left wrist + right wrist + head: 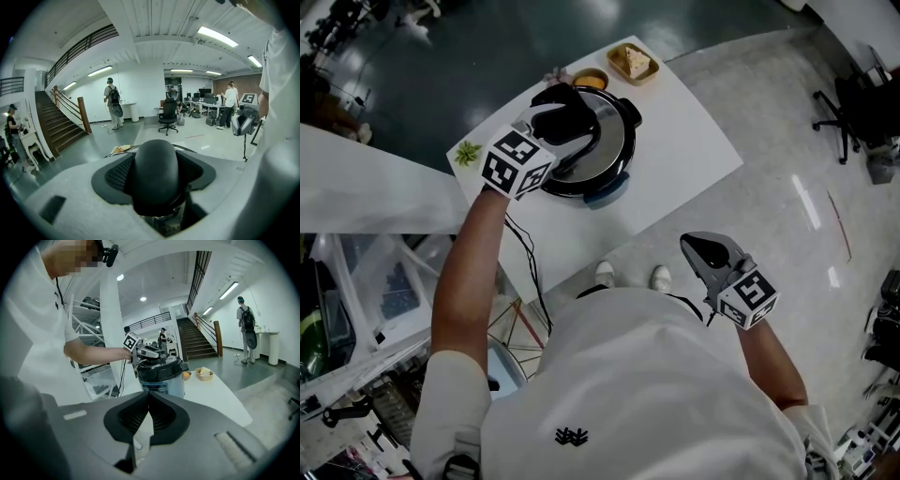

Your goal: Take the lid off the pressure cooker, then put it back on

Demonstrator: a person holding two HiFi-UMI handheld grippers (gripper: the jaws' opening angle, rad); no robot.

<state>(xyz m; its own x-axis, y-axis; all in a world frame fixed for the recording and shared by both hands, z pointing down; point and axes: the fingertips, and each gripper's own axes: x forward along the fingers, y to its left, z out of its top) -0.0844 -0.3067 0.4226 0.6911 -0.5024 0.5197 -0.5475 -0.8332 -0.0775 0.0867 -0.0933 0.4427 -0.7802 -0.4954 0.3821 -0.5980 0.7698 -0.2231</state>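
On the white table a pressure cooker is placed, towards the table's left side. Its lid is seated on the pot. The left gripper is laid over the top of the lid from the left. In the left gripper view the black handle of the lid is seen between the two jaws, and the ribbed pads are pressed against its sides, so the handle is clamped. The marker cube of this gripper is turned up towards the head camera.

The right gripper is held well apart from the cooker, near the person's body and off the near right edge of the table. In the right gripper view its jaws are brought together at the tips, and nothing is held between them. In the same view the cooker is seen further away, with the left gripper resting on its lid.

Just beyond the cooker, at the far edge of the table, a small orange bowl and a square tray with pale food are set beside each other. A small green plant is placed at the left corner of the table, near the marker cube. A bit of blue is visible at the near foot of the cooker; what it is cannot be told.
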